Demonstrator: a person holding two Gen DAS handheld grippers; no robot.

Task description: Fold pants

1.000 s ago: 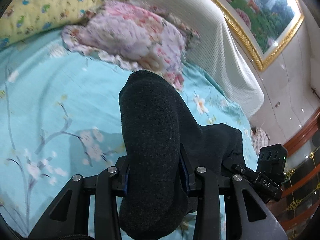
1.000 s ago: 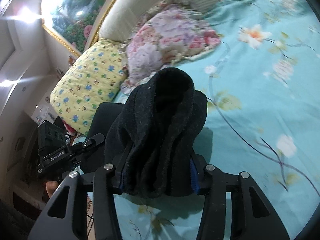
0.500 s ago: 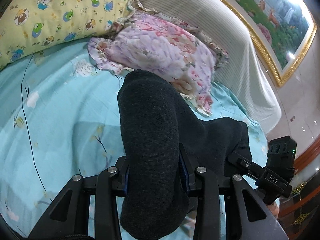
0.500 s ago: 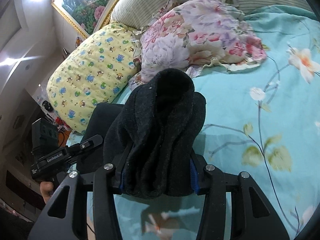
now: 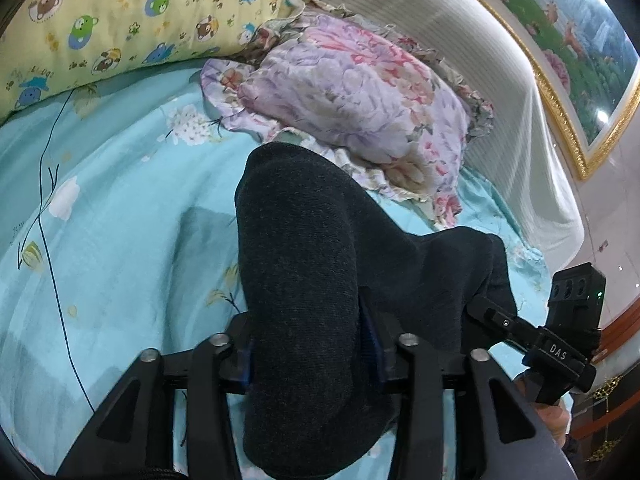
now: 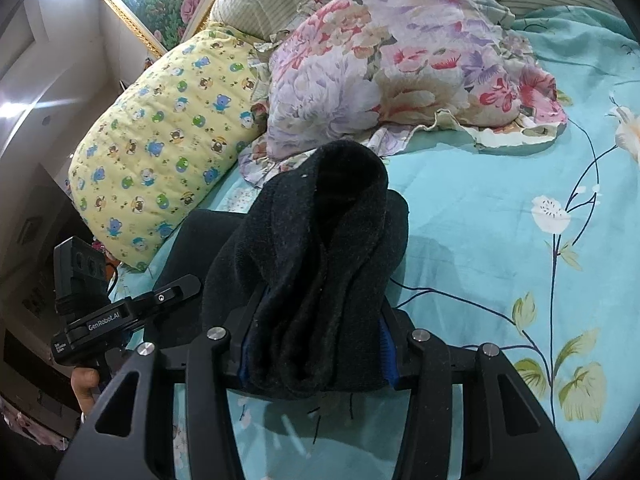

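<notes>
The dark charcoal pants (image 5: 304,280) hang bunched between my two grippers above the turquoise floral bed sheet (image 5: 120,240). My left gripper (image 5: 308,356) is shut on one thick fold of the pants. My right gripper (image 6: 316,344) is shut on another bunched part of the pants (image 6: 320,264). The fabric hides the fingertips in both views. The right gripper shows at the right edge of the left wrist view (image 5: 560,344), and the left gripper shows at the left of the right wrist view (image 6: 104,312).
A floral purple-pink pillow (image 5: 360,92) and a yellow cartoon-print pillow (image 5: 100,20) lie ahead at the head of the bed. A striped cream headboard (image 5: 460,40) and a gold-framed picture (image 5: 580,40) stand behind them.
Both grippers have carried the pants toward the pillows at the head of the bed, which now look larger and closer. Both grips are unchanged.
</notes>
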